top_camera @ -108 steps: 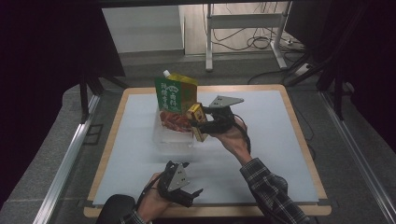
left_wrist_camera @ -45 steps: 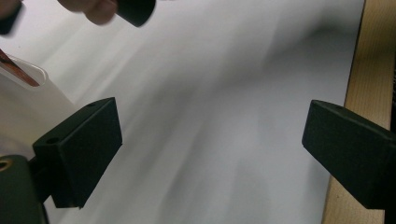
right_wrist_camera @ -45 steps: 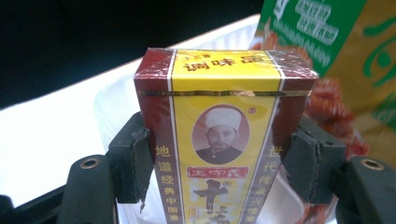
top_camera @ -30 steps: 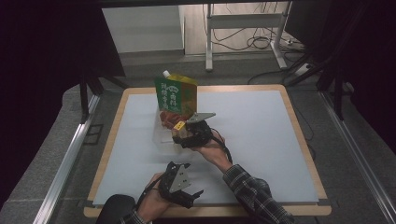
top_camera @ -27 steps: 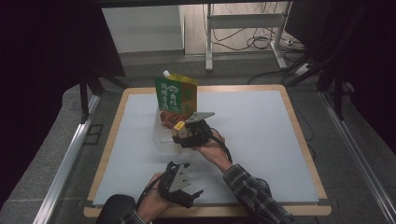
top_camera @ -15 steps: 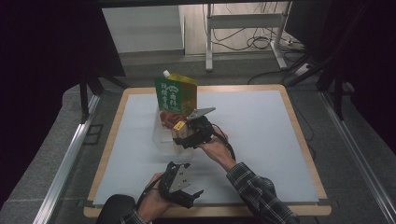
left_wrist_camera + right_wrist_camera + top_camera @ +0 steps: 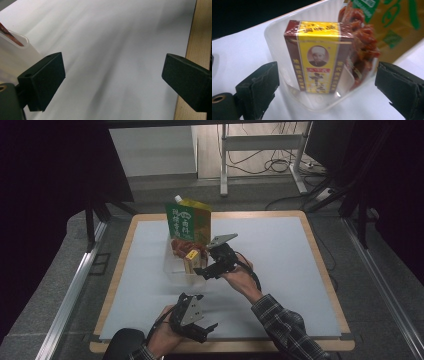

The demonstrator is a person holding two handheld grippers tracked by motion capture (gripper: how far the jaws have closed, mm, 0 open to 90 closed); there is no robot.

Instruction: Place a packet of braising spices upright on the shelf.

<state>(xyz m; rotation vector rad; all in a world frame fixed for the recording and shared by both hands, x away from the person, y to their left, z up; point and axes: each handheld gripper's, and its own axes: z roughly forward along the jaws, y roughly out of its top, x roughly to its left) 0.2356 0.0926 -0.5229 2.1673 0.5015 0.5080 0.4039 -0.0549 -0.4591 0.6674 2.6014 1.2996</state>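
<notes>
A yellow-and-maroon box stands upright in a clear plastic container, beside a red snack packet and a tall green pouch. In the high view the box sits at the container's near right corner. My right gripper hovers just right of it. Its jaws have just been opening and stand wide, clear of the box, with nothing pressed between them. My left gripper rests near the table's front edge, open and empty over the white mat.
The white mat covers a wooden-edged table. The wooden edge runs along the right of the left gripper view, and a corner of the container shows at its left. Dark metal frames flank the table.
The right gripper carried the box down to the container, opened, and has drawn back and up a little. The box stays standing in the container. The left gripper has not moved.
</notes>
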